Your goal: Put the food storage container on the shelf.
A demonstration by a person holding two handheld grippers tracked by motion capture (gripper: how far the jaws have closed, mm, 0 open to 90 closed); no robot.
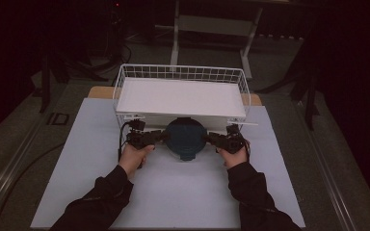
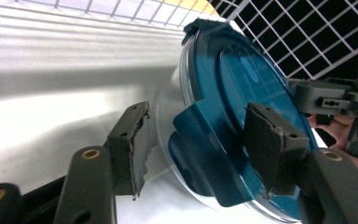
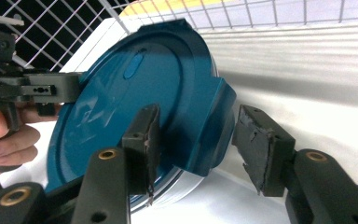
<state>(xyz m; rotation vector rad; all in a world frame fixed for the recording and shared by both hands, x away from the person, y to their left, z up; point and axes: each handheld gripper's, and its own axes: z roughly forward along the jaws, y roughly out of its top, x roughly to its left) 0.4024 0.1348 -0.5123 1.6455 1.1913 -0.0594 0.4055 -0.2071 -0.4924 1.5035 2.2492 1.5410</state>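
- I see the bench (image 1: pixel 173 192) under a pale sheet, with both of the person's dark sleeves coming in from my near edge.
- At the far half of the bench stands a white wire basket (image 1: pixel 180 73), and a white tray (image 1: pixel 178 96) sits flat inside it.
- Just in front of the basket, between the two hands, is a round container with a dark teal lid (image 1: pixel 186 137); its clear rim shows below the lid in both gripper views, and the far edge sits against the basket's front.
- My left gripper (image 1: pixel 160 136) reaches in from the left side of the lid. Its fingers (image 2: pixel 133 140) are spread, one on either side of a teal latch tab (image 2: pixel 205 149); I cannot tell whether either pad touches it.
- My right gripper (image 1: pixel 209 138) mirrors it on the right side. Its fingers (image 3: pixel 142 140) are likewise spread around the opposite latch tab (image 3: pixel 209 126), the outer pad standing clear of it.
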